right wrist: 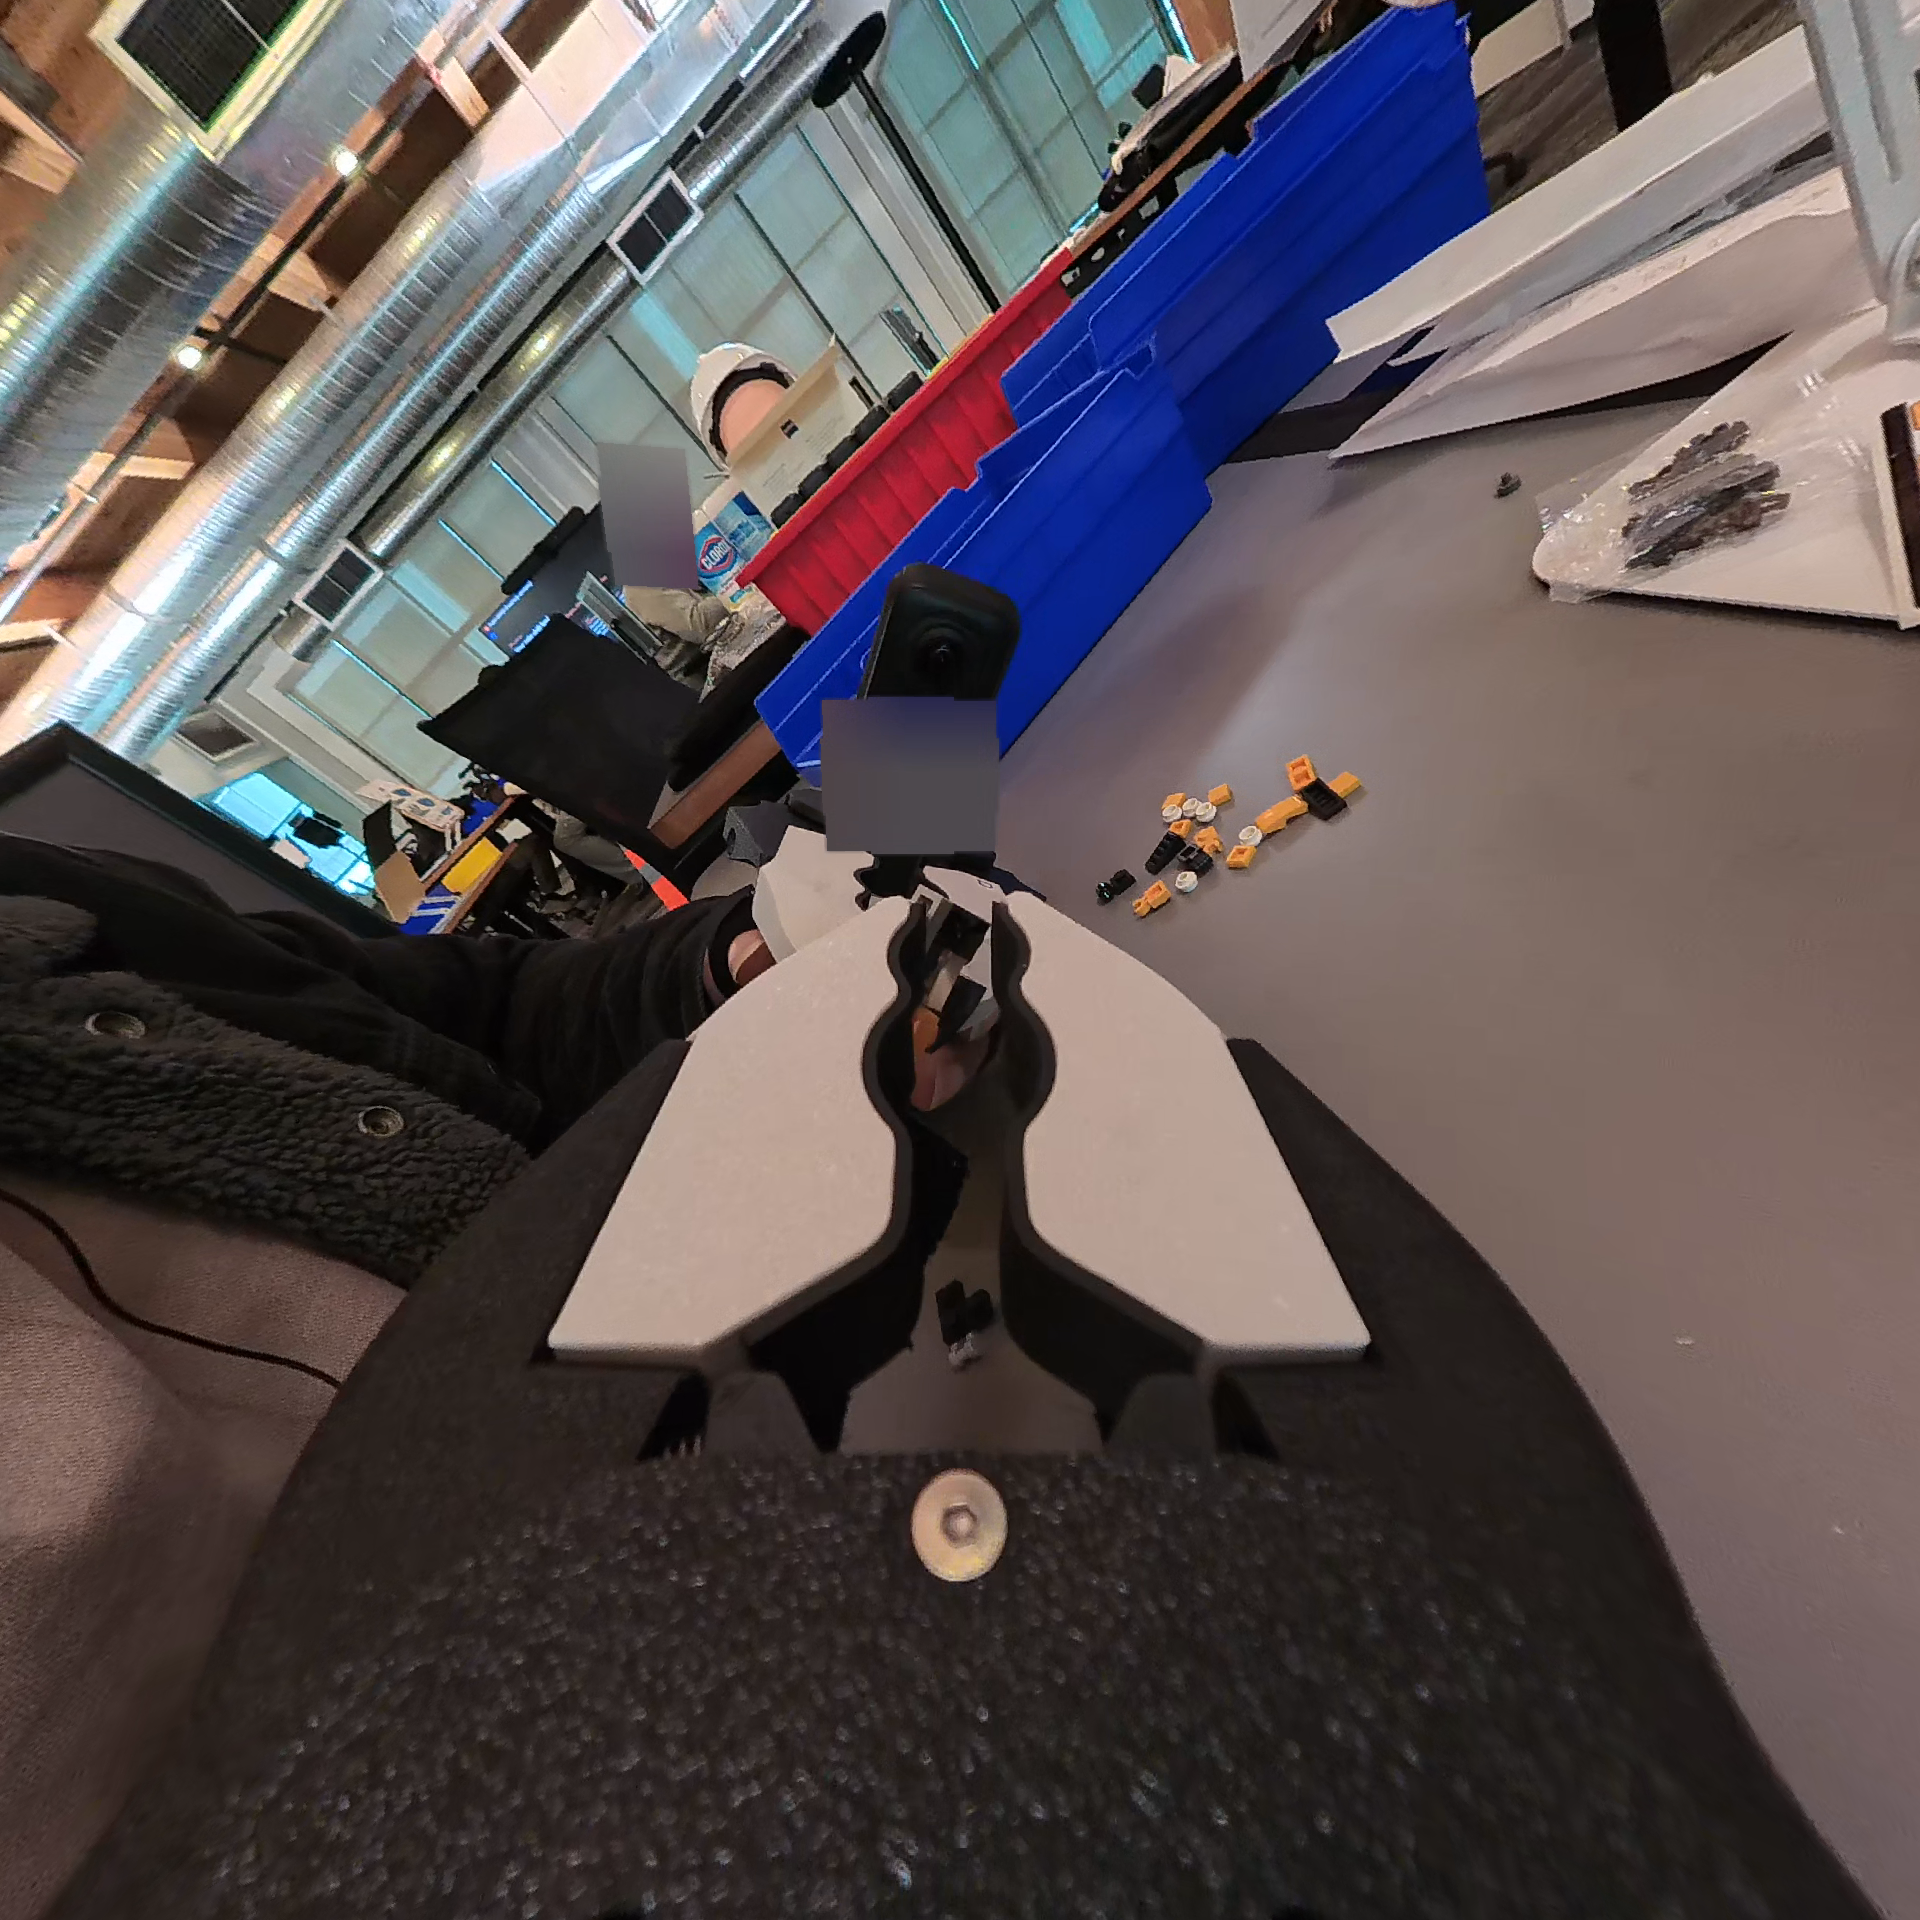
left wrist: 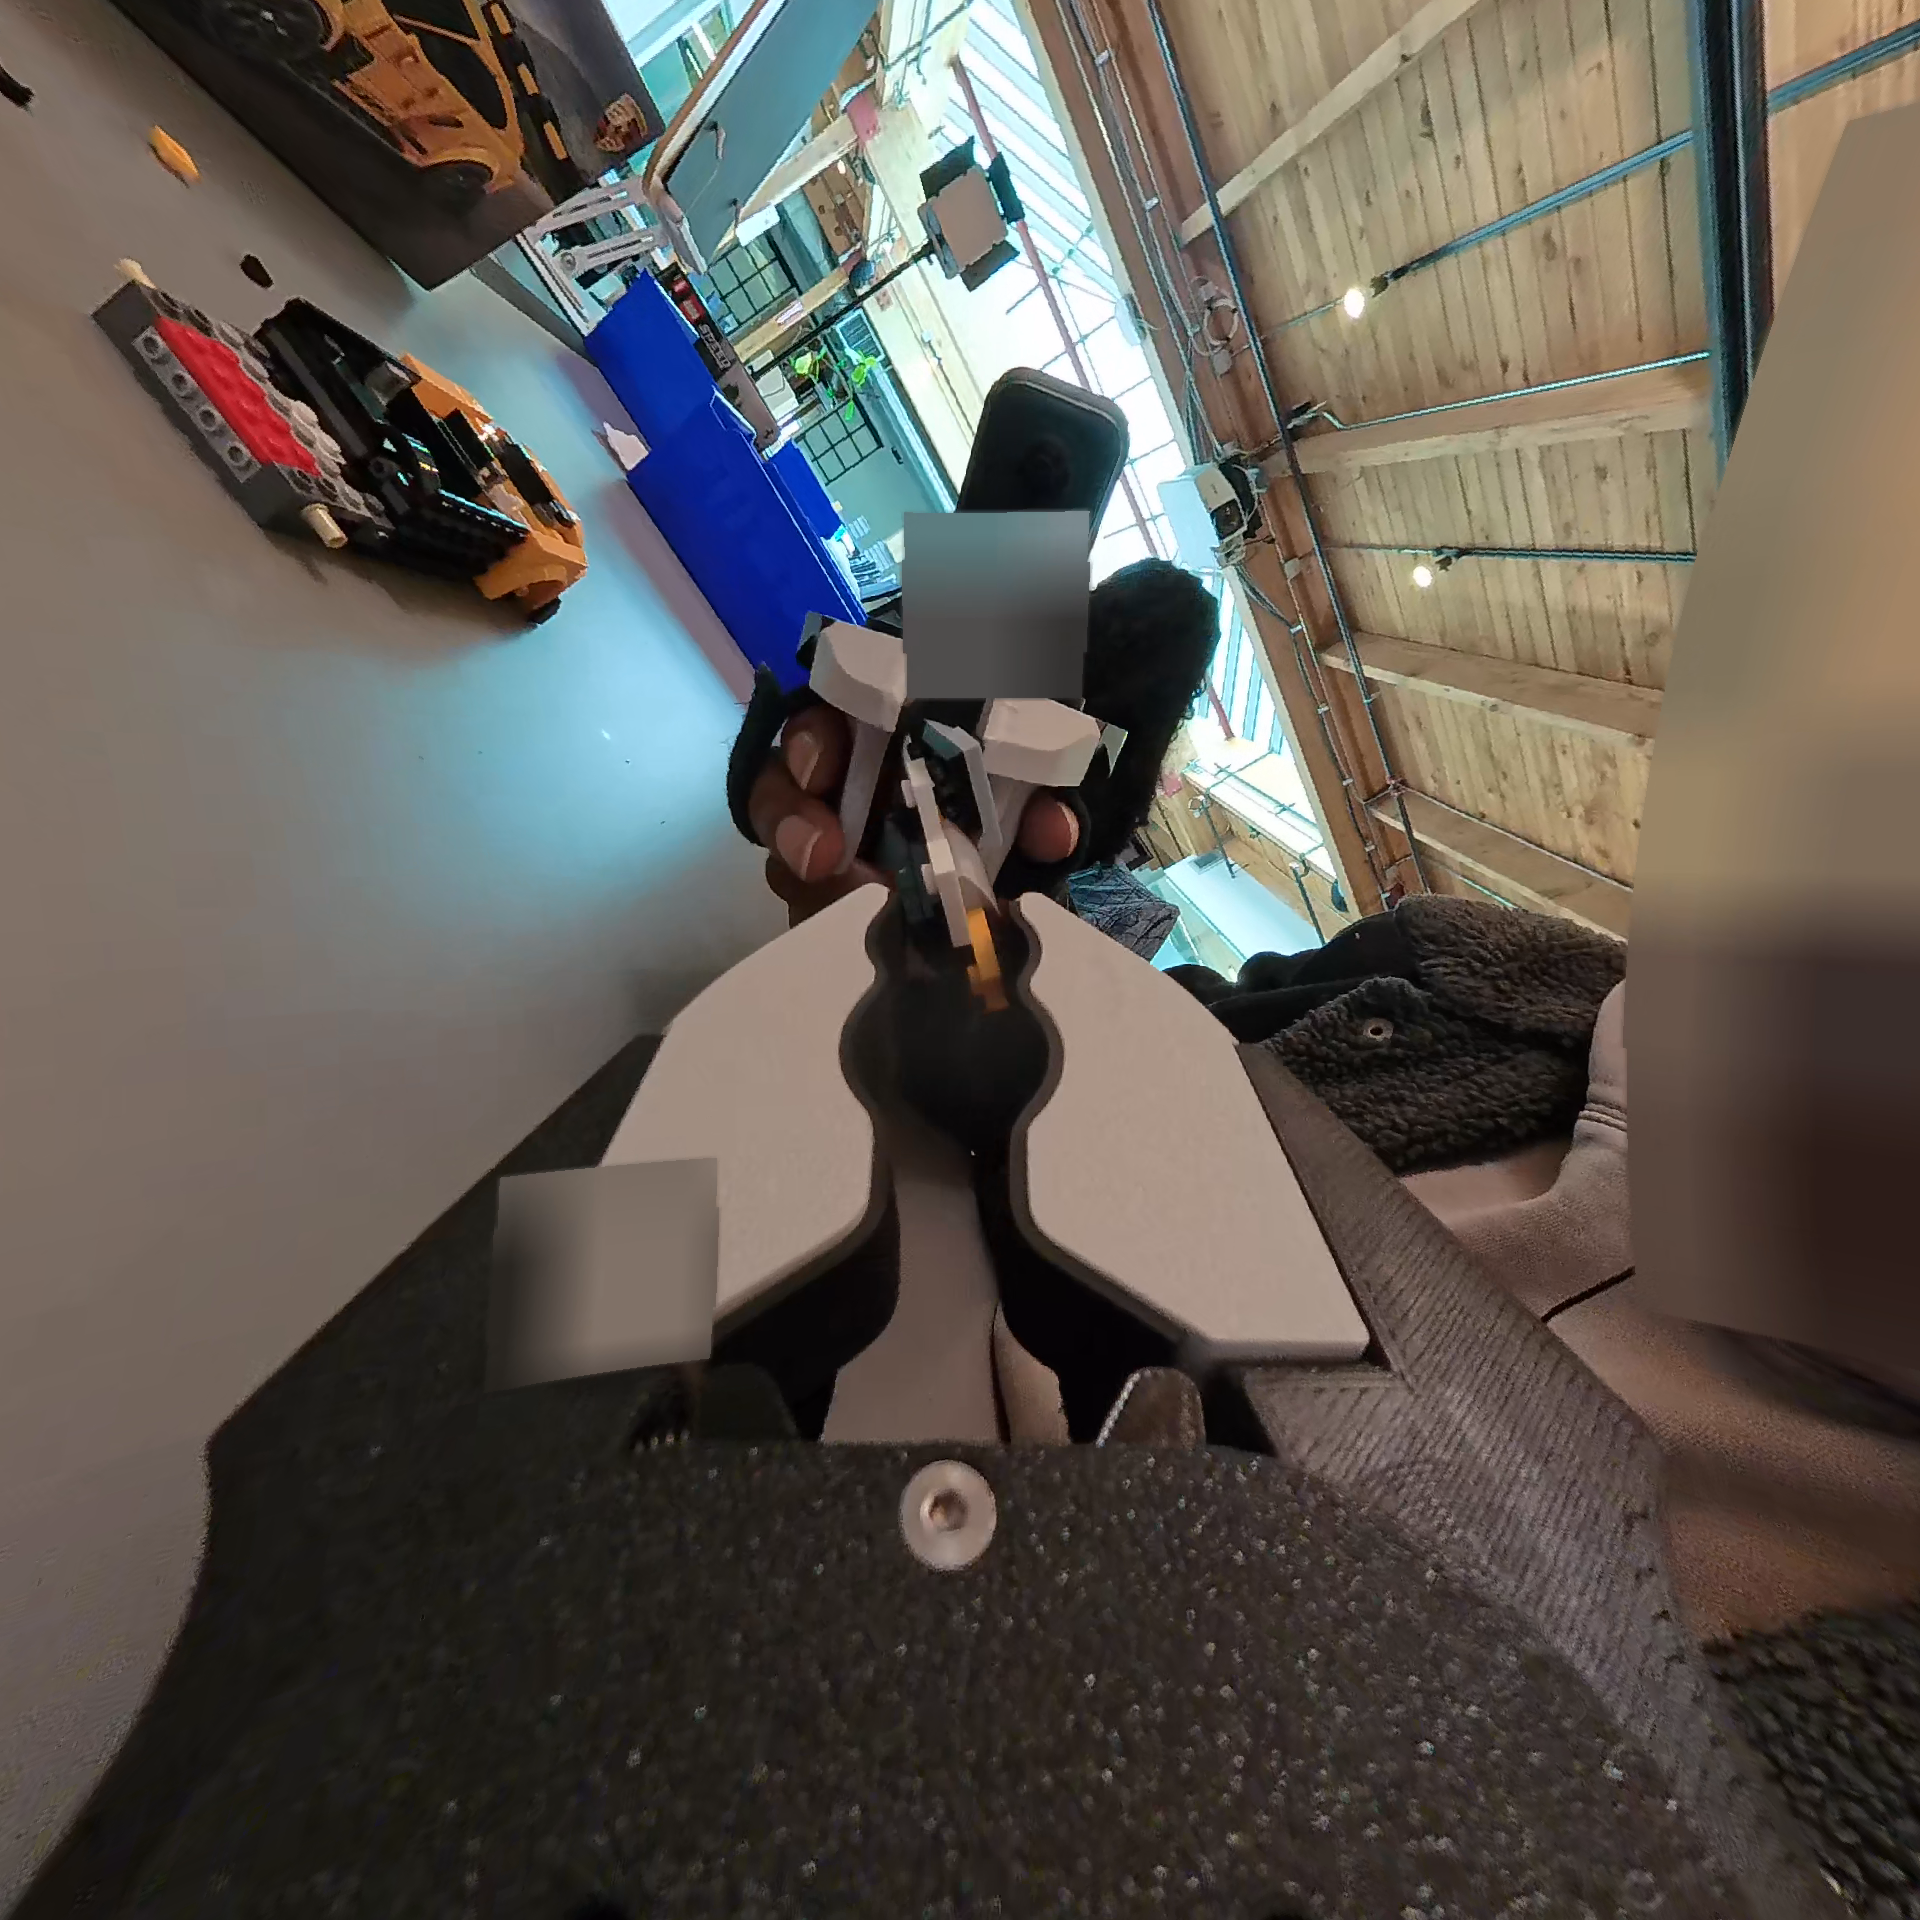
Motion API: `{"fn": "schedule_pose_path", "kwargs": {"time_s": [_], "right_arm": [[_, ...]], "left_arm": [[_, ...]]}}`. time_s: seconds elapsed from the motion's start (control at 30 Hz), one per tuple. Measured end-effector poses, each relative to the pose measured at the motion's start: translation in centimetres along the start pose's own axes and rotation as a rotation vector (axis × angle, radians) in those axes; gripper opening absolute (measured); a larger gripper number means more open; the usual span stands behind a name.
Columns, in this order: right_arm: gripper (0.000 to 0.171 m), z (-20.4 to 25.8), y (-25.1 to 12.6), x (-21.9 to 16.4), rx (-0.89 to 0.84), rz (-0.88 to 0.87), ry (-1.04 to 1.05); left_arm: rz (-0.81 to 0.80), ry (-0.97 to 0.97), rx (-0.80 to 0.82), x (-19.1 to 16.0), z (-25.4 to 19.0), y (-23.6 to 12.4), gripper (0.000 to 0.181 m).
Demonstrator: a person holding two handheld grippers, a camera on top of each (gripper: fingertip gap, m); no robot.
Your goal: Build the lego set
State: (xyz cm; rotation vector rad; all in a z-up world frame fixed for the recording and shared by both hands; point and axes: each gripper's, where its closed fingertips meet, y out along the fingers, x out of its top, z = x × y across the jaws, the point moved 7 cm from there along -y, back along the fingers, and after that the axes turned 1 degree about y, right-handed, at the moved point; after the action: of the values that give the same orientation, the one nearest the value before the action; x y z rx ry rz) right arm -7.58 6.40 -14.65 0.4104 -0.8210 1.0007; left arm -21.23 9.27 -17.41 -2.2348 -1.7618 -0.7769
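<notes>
Left wrist view: left gripper (left wrist: 951, 935) pinches a small lego piece (left wrist: 951, 883), its shape half hidden between fingers; right gripper (right wrist: 951, 925) grips the same piece (right wrist: 951, 971), mostly hidden.

Left tongs (left wrist: 951, 961), grey pads with black edging, closed on small brick sub-assembly (left wrist: 951, 883) of white, black and orange pieces. Right tongs (left wrist: 951, 790) opposite, white fingers (left wrist: 868, 774) closed on the far end of the same sub-assembly, held by gloved hand (left wrist: 821, 821). Partly built orange and black car (left wrist: 353, 447) with red plate, resting on grey surface (left wrist: 312, 831), upper left. Dark set box (left wrist: 416, 114) behind it. Blue bins (left wrist: 717, 488) along the surface's far edge. Loose orange piece (left wrist: 175, 154) near the box.
</notes>
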Motion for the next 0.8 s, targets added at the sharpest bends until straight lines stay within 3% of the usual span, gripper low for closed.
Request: {"fn": "schedule_pose_path", "kwargs": {"time_s": [0.8], "right_arm": [[0.013,0.36,-0.27,0.34,-0.040,0.030,-0.098]], "left_arm": [[0.003,0.000,-0.006,-0.01,-0.08,0.00,0.017]]}}
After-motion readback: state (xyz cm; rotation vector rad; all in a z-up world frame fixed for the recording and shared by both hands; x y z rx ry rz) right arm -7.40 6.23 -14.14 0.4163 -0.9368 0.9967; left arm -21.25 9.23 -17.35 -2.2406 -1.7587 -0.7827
